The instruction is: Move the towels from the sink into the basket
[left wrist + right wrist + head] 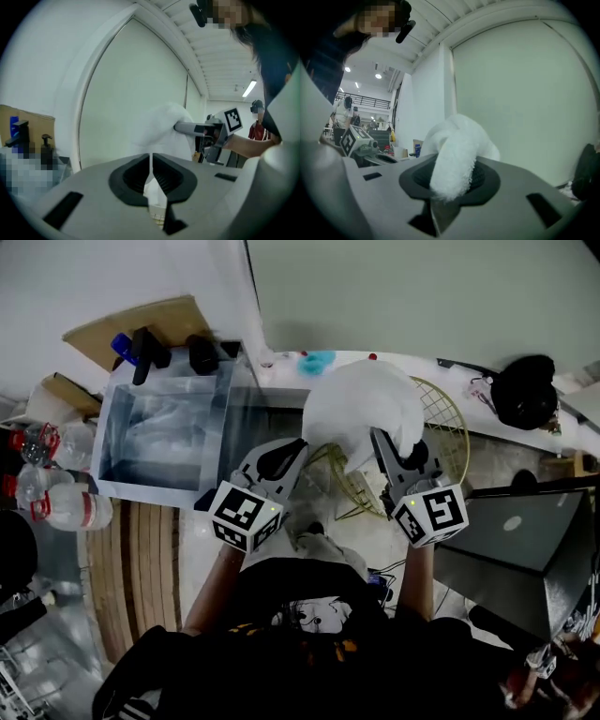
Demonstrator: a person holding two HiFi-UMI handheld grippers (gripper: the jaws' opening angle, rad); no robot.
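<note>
While I hold both claws up over the wire basket point(452, 432), one white towel point(361, 407) hangs bunched betw. them, well clear of the sink point(112, 427). L claw point(300, 446) is clenched on a thin edge of the towel: in left gripper view the jaws are nearly together w/ a sliver of white cloth pinched in the gap. R claw point(379, 439) is grasping a thick fold of the same towel, and right gripper view shows the terry fold bulging out betw. the jaws. In head view the towel's bulk covers the basket's left rim. Sink sits to the left, clear-walled, w/ pale cloth inside; too blurry to count pieces. White counter point(281, 369) runs behind sink & basket. Plastic bottles point(61, 507) lie far left.
</note>
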